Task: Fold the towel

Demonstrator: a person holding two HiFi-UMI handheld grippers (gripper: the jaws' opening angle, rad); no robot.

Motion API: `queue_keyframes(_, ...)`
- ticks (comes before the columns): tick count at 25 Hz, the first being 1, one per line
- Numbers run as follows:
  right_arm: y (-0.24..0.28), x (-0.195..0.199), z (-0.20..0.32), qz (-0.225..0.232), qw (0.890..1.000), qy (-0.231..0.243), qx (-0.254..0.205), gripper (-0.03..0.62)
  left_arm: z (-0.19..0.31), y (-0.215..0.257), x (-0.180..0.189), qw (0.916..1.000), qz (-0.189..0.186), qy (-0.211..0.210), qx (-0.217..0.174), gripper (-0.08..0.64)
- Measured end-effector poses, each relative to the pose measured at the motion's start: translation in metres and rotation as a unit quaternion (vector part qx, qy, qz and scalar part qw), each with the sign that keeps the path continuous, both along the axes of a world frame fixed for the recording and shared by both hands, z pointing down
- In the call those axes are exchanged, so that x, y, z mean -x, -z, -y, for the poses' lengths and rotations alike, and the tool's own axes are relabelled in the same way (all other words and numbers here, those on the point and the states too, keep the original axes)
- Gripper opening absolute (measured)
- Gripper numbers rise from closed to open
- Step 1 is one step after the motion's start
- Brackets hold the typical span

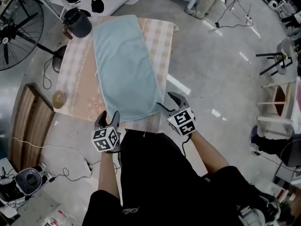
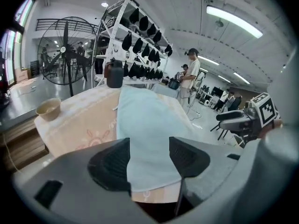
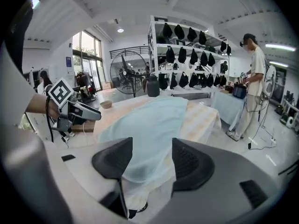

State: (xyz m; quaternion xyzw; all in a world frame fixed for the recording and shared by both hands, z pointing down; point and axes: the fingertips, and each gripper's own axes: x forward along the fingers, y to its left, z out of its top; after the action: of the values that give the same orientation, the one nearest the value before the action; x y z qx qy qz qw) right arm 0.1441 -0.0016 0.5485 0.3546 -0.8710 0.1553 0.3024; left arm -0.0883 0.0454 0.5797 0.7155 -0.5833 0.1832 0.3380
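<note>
Head view: towel (image 1: 124, 67), checked tablecloth (image 1: 79, 81), concrete floor (image 1: 211, 65)

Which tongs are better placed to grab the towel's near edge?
Nearly even; slightly the left. The left tongs stand open astride the towel at its near edge; the right tongs hang open beside the other near corner.

A pale blue towel (image 1: 127, 65) lies flat along the checked-cloth counter (image 1: 77, 84). A dark jug (image 1: 78, 22) stands just off the towel's far left corner, and a small bowl (image 1: 59, 99) sits well to its left. The left tool (image 1: 108, 119) and right tool (image 1: 165, 100) hover at the towel's near corners, jaws apart.
</note>
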Motion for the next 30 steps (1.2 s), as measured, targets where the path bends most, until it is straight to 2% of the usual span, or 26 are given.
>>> queue_keyframes(7,-0.050,-0.005,-0.002,-0.012,0.999,0.011,0.038,0.245,-0.014,-0.042,0.009,0.9982,0.019,0.035,0.044,0.245)
queue_keyframes(12,-0.074,-0.002,-0.006,-0.021,0.998,0.011,0.061,0.245,-0.030,-0.067,0.016,0.9957,0.015,0.051,0.076,0.245)
queue_keyframes(21,-0.103,-0.004,-0.015,-0.026,0.992,-0.009,0.121,0.245,-0.037,-0.082,0.017,0.9940,0.011,0.038,0.102,0.245)
queue_keyframes(30,-0.121,-0.001,-0.018,-0.039,0.989,-0.020,0.144,0.241,-0.032,-0.091,0.022,0.9926,0.007,0.034,0.116,0.245)
